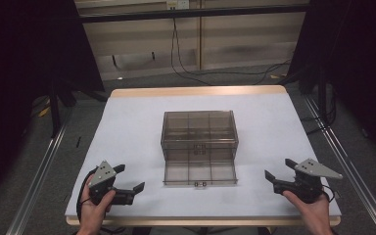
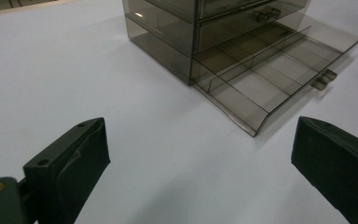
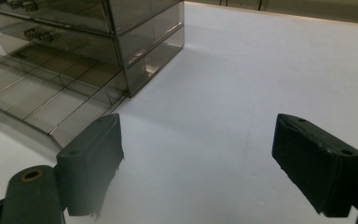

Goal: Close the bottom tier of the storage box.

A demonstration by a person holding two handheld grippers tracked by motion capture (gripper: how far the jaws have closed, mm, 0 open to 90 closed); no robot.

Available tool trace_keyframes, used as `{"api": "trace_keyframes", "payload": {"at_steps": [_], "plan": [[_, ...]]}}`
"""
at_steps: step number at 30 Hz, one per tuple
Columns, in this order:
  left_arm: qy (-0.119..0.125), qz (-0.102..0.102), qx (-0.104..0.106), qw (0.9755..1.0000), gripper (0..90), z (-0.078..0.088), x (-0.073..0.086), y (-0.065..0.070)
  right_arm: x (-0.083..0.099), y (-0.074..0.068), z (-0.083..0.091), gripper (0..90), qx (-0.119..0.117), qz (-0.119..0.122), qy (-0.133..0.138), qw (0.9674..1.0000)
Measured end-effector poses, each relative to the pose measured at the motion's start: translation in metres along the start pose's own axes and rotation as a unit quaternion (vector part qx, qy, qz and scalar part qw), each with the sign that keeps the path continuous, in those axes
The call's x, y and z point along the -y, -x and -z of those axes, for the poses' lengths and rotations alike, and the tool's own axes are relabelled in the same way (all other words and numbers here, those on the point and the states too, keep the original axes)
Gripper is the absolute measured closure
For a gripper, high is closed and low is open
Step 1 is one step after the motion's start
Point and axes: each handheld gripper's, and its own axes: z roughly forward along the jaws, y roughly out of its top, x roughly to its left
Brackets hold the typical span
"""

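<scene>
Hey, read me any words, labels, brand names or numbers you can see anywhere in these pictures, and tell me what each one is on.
None can be read.
The smoky clear drawer box, its pulled-out bottom drawer and the white table bear no writing.
The left gripper and right gripper show no markings.
A small pale plate on the far wall may carry print, too small and blurred to tell.

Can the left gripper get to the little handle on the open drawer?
Probably yes. The left gripper is open, and bare table lies between it and the handle of the pulled-out bottom drawer.
</scene>
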Motion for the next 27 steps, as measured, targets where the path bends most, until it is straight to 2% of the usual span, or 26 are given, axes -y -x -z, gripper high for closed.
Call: {"api": "trace_keyframes", "payload": {"at_steps": [3,8,13,16,21,27], "plan": [[0.0,0.002,0.005,1.0,3.8,-0.001,0.0,0.0,0.001,0.001,-0.001,15.5,0.0,-0.005,0.001,1.0],[-0.006,0.002,0.006,1.0,3.0,-0.001,0.0,0.004,0.003,-0.004,-0.004,14.9,-0.01,0.001,-0.01,0.9999],[-0.012,-0.007,0.02,0.9997,3.1,-0.004,-0.001,0.009,0.003,-0.005,-0.005,14.8,-0.016,0.0,-0.017,0.9997],[-0.024,-0.017,0.031,0.9991,4.0,-0.007,-0.002,0.014,0.004,-0.004,-0.006,14.9,-0.021,-0.003,-0.02,0.9996],[-0.027,-0.022,0.036,0.9988,5.4,-0.009,-0.004,0.02,0.003,-0.004,-0.008,14.9,-0.021,-0.004,-0.022,0.9995],[-0.03,-0.039,0.044,0.9978,6.4,-0.01,-0.006,0.027,0.003,-0.004,-0.008,14.9,-0.024,-0.004,-0.025,0.9994]]}}
